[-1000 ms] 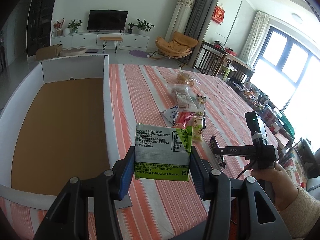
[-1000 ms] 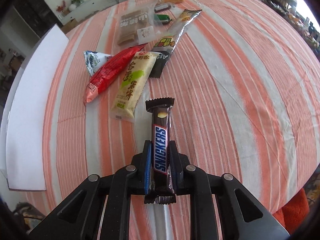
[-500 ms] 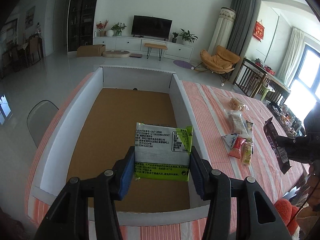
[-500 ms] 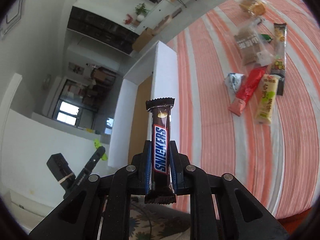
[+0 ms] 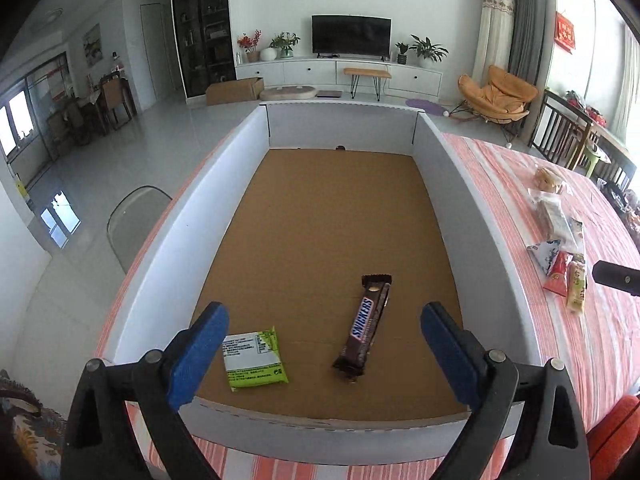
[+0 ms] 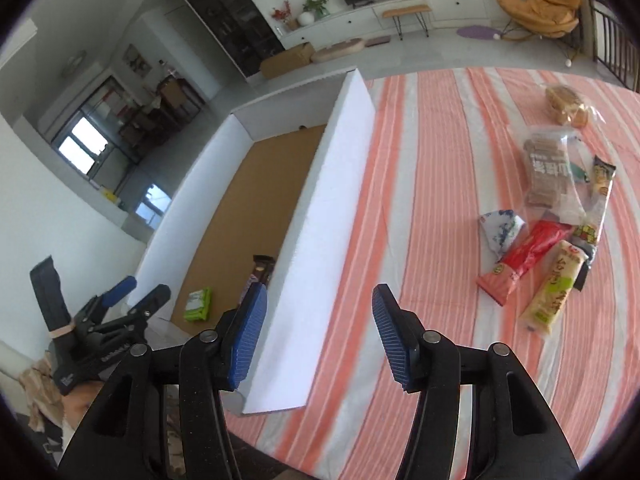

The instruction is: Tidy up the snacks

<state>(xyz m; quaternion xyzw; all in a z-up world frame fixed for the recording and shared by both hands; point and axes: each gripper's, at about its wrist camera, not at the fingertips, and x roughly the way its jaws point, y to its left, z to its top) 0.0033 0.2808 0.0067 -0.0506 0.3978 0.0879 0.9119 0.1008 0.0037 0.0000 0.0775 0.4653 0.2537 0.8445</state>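
A green and white snack packet (image 5: 254, 356) and a brown Snickers bar (image 5: 365, 328) lie on the cardboard floor of the white-walled box (image 5: 472, 216), near its front wall. My left gripper (image 5: 320, 344) hangs over that front edge, its jaws opening wide with nothing between them. My right gripper (image 6: 318, 334) is above the box's right wall (image 6: 320, 216), jaws opening and empty. In the right wrist view the packet (image 6: 198, 304) and the bar (image 6: 262, 270) show inside the box, and the left gripper (image 6: 128, 296) is at the lower left. Several snacks (image 6: 540, 248) lie on the striped cloth.
The loose snacks (image 5: 560, 240) lie in a cluster on the orange-striped tablecloth (image 6: 420, 168) right of the box. A clear chair (image 5: 132, 224) stands left of the table. The room's floor, TV cabinet and an orange armchair lie beyond.
Both grippers swung over to the box and let go. The green packet and the Snickers bar left the jaws and now lie on the box floor. Both pairs of jaws spread apart.
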